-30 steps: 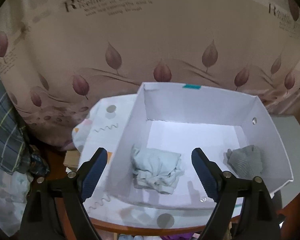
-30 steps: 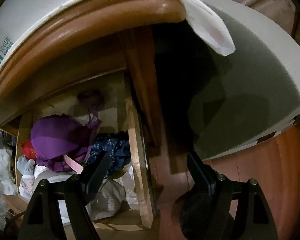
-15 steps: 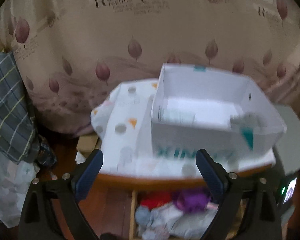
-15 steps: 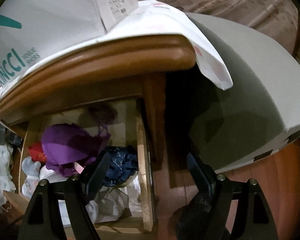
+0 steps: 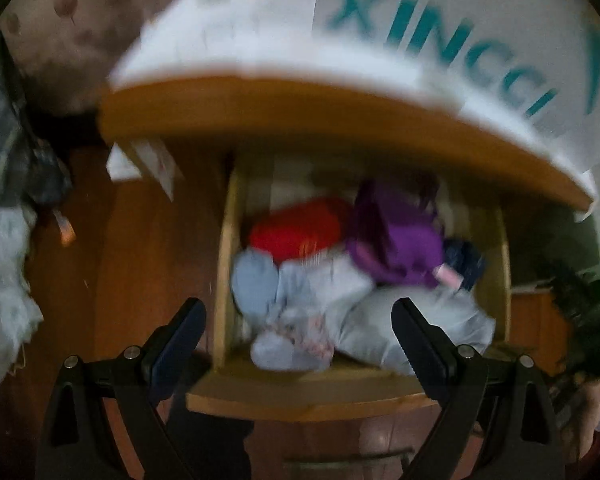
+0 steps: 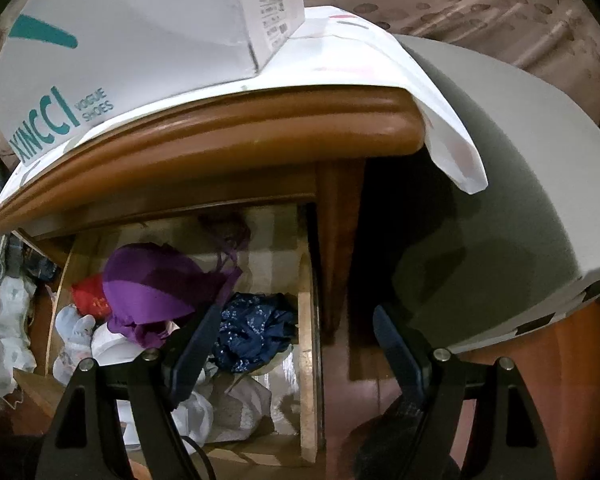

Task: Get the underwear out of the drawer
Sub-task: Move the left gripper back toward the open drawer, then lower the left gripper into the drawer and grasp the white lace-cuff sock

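Observation:
The wooden drawer point(image 5: 300, 396) stands pulled out under the table edge point(image 5: 300, 120), and the left wrist view of it is blurred. Inside lie a red garment point(image 5: 300, 232), a purple garment point(image 5: 396, 240), a pale blue garment point(image 5: 256, 284), a dark blue piece point(image 5: 464, 256) and a white bag point(image 5: 412, 324). My left gripper point(image 5: 298, 332) hangs open above the pale blue garment and holds nothing. My right gripper point(image 6: 296, 344) is open and empty over the right wall of the drawer point(image 6: 306, 320), with the dark blue piece point(image 6: 252, 328) and purple garment point(image 6: 156, 280) beside its left finger.
A white shoebox point(image 6: 140, 40) sits on a patterned cloth point(image 6: 364, 52) on the table. A large grey-white box point(image 6: 500, 160) stands right of the table. Plaid fabric point(image 5: 0, 140) and pale cloth point(image 5: 4, 300) lie left, and a plant point(image 5: 580, 300) stands right.
My left gripper has dropped from above the shoebox to over the drawer and tipped downward, with its jaws a little wider. The right gripper has barely shifted.

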Motion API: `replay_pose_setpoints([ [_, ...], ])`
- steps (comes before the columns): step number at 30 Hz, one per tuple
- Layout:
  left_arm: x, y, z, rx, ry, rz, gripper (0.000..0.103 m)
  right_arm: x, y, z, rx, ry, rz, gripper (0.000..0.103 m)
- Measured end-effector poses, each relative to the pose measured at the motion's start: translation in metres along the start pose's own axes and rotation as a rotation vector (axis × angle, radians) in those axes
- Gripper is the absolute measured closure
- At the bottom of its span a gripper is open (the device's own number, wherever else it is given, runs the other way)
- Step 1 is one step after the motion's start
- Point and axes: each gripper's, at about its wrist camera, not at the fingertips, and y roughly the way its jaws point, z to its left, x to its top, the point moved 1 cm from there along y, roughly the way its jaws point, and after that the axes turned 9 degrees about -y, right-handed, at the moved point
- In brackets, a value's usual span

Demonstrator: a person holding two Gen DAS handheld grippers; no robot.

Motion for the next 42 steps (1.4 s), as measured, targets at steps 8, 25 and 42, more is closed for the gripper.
replay_pose_setpoints([
  [8, -0.006, 0.061, 0.012, 0.035, -0.025, 0.182, 0.022, 0.001, -0.002, -0.016, -0.007, 0.063, -0.006, 0.022],
  [25, -0.014, 0.119, 0.02, 0.039, -0.047, 0.319, 0.032, 0.001, -0.003, -0.023, -0.009, 0.091, 0.002, 0.022],
  [42, -0.021, 0.099, 0.029, -0.031, -0.032, 0.224, 0.078, 0.002, -0.003, -0.022, -0.005, 0.095, 0.015, 0.022],
])
